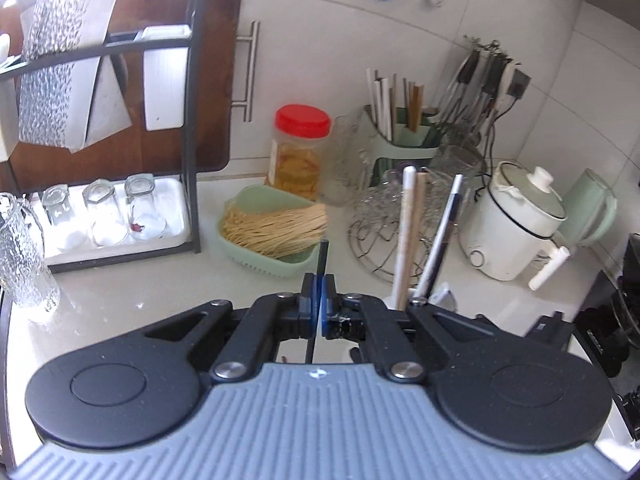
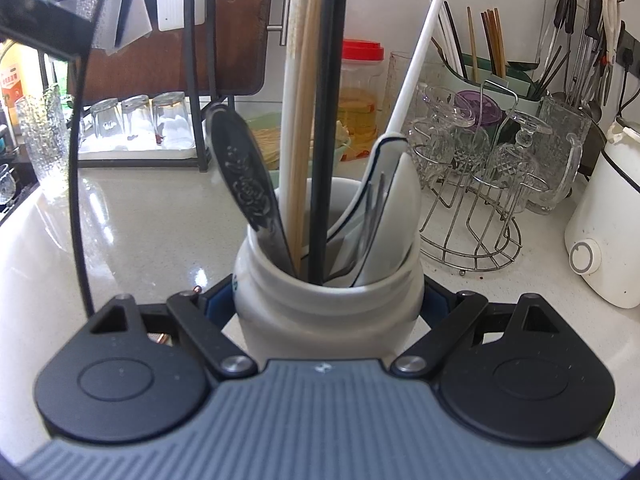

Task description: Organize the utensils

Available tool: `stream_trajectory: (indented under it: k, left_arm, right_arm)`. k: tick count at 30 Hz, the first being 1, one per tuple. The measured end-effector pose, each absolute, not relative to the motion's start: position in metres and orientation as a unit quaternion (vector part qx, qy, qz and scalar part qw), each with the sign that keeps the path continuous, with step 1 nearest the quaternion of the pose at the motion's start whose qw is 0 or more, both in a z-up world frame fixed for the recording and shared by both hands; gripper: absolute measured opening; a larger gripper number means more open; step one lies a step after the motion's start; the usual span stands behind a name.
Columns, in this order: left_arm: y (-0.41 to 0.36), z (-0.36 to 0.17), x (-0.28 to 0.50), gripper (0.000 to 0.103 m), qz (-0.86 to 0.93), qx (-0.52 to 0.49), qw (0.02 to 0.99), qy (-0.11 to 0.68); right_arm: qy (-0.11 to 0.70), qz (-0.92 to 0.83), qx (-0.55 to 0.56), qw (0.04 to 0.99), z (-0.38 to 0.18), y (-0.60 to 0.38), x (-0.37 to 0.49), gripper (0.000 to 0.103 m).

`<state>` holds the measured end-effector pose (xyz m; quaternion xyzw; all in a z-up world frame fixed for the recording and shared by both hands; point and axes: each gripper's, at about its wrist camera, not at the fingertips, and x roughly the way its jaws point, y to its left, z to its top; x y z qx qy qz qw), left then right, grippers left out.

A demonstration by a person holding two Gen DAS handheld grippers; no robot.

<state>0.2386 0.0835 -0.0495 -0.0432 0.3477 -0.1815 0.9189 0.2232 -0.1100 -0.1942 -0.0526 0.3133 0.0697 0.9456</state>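
Left wrist view, nearest: left gripper (image 1: 319, 286) fingers pressed together on a single black chopstick (image 1: 322, 254), held clear above the desk (image 1: 168, 284). Right wrist view, nearest: right gripper (image 2: 328, 300) fingers clamped around the white jar (image 2: 328, 308), steadying it on the desk. Inside the jar: one engraved metal spoon (image 2: 244, 184), two white chopsticks, one wooden pair, one black chopstick (image 2: 326, 128), one white ceramic spoon (image 2: 394, 216). Step in hand, as judged: sorting chopsticks out of the jar, one lifted. Next move likely calls for carrying it to the green holder (image 1: 404, 140) at the back wall and dropping it tip-down among matching sticks. Farther back: three upturned glasses (image 1: 102, 216) on the rack tray, one red-lidded jar (image 1: 300, 152)
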Motion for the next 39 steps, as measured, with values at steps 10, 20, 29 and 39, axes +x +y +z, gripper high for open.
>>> stream_trajectory:
  k: [10, 20, 29, 39]
  left_arm:
    - [0.078, -0.012, 0.222, 0.001, -0.211, -0.044, 0.925, 0.313]
    - [0.078, 0.041, 0.22, 0.0, -0.243, -0.033, 0.933, 0.265]
    - [0.086, -0.011, 0.243, 0.0, -0.222, -0.024, 0.916, 0.333]
    - [0.101, -0.079, 0.268, 0.0, -0.202, -0.04, 0.891, 0.404]
  right_arm:
    - [0.313, 0.07, -0.053, 0.946, -0.194, -0.11, 0.223, 0.092]
    - [0.312, 0.071, -0.052, 0.946, -0.194, -0.11, 0.223, 0.092]
    - [0.312, 0.07, -0.051, 0.946, -0.194, -0.109, 0.223, 0.092]
    - [0.31, 0.072, -0.052, 0.947, -0.194, -0.109, 0.222, 0.092]
